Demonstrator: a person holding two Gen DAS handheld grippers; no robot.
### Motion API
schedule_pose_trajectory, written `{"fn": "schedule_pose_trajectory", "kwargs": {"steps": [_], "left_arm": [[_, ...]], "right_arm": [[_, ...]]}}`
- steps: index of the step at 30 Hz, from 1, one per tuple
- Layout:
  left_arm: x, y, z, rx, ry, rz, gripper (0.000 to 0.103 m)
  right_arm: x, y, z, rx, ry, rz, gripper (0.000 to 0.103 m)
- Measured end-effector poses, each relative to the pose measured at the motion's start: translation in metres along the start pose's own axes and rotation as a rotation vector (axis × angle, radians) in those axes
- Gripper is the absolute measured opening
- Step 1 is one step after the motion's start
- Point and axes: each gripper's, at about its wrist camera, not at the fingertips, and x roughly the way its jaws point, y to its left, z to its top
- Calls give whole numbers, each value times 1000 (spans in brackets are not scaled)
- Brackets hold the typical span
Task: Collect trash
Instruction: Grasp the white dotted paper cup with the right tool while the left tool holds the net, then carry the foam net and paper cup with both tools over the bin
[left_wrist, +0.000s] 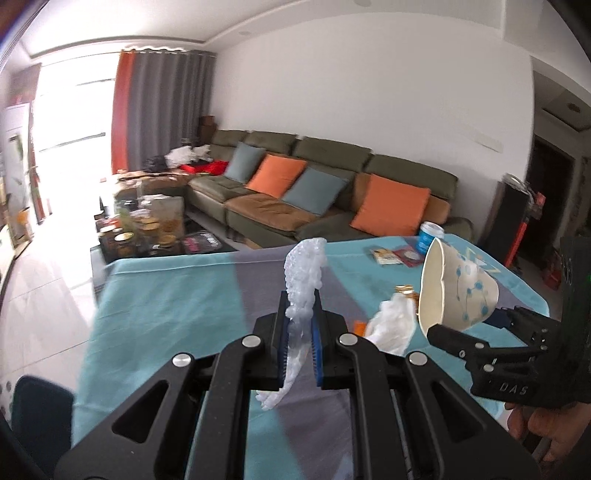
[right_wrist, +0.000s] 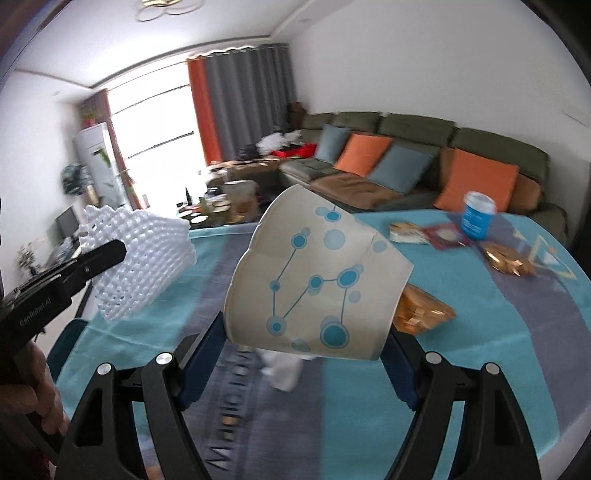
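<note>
I am lifting two pieces of trash above the teal and grey tablecloth (left_wrist: 166, 295), my left gripper (left_wrist: 300, 332) clenching the white foam fruit net (left_wrist: 304, 273) and my right gripper (right_wrist: 301, 360) squeezing the crushed blue-dotted paper cup (right_wrist: 317, 280), so both stay clear of the remaining wrappers.

"DAS" on right gripper (left_wrist: 461, 328) body; "GenRobot.AI" on left gripper (right_wrist: 122, 247) body; "Magic…" partly readable on tablecloth (right_wrist: 236, 424).
</note>
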Motion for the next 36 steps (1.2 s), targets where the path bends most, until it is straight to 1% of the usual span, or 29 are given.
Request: {"fn": "schedule_pose_trajectory", "kwargs": {"steps": [4,11,15,19,25,29,33,36], "left_arm": [[-30,28,-9,-46,-19,79,11],[-76,66,-21,-102,-50,186,11],[-102,87,-28,-131,-66,255,11],[-127,115,-39,-172,-71,339,11],[-162,156,-58,-227,-64,464,11],[-181,180,-69,-259,-58,529,11],[-195,200,-79,-287,-50,581,11],[-200,214,-84,-309,-41,607,11]], "right_arm": [[9,30,7,-52,2,81,77],[15,84,16,-129,0,215,77],[15,114,21,-181,-9,274,77],[17,150,26,-237,-15,343,77],[27,199,30,-305,16,451,77],[32,232,29,-354,32,492,77],[42,265,29,-399,63,539,77],[51,289,29,-426,88,565,77]]}}
